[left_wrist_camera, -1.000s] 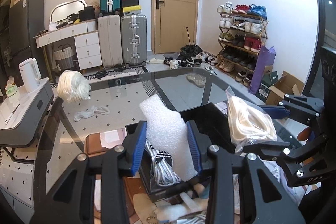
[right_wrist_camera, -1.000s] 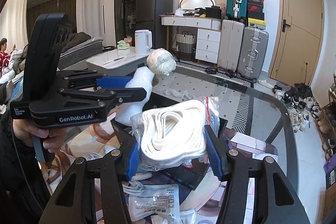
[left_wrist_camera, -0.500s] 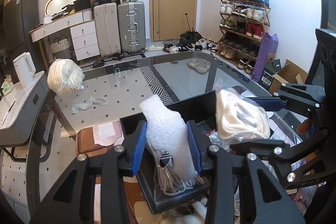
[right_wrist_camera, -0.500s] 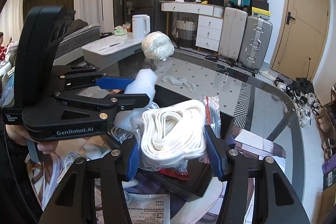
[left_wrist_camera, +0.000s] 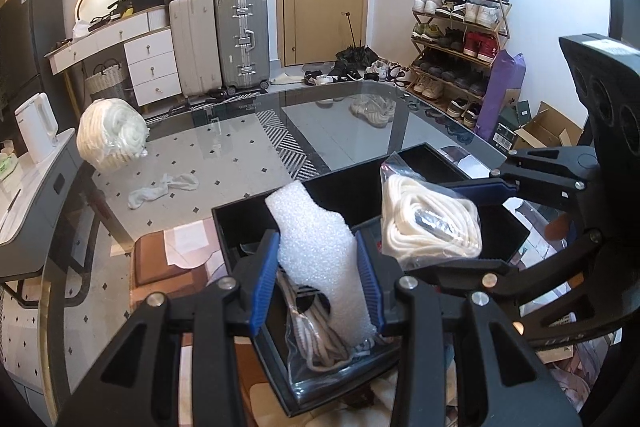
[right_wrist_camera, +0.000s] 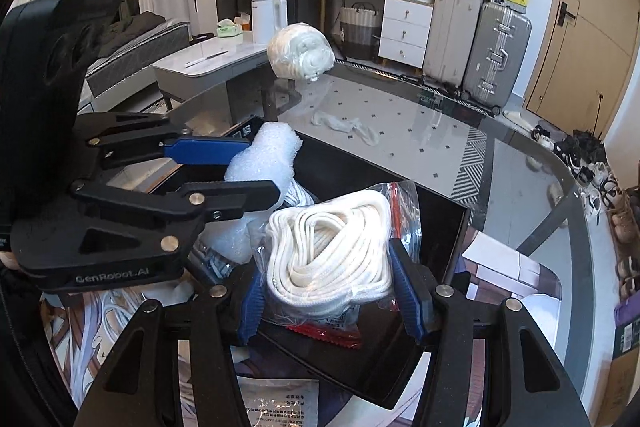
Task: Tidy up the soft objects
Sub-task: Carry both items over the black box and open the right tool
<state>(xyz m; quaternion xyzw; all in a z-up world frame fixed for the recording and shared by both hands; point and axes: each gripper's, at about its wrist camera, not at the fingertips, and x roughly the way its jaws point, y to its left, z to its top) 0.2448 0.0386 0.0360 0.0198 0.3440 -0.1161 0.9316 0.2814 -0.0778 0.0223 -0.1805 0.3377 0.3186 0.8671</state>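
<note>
Both loads are hanging directly above the open black rectangular box (left_wrist_camera: 500, 227): the left gripper (left_wrist_camera: 316, 281) is clamping an upright white foam piece (left_wrist_camera: 316, 247), and the right gripper (right_wrist_camera: 332, 291) is squeezing a bagged coil of white rope (right_wrist_camera: 332, 251).

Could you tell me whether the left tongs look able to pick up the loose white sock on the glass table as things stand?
Probably not yet: the left tongs are shut on the white foam piece, above the black box. The white sock itself lies unobstructed.

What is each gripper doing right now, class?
Left gripper: closed on the foam piece.
Right gripper: closed on the bag of white rope.
</note>
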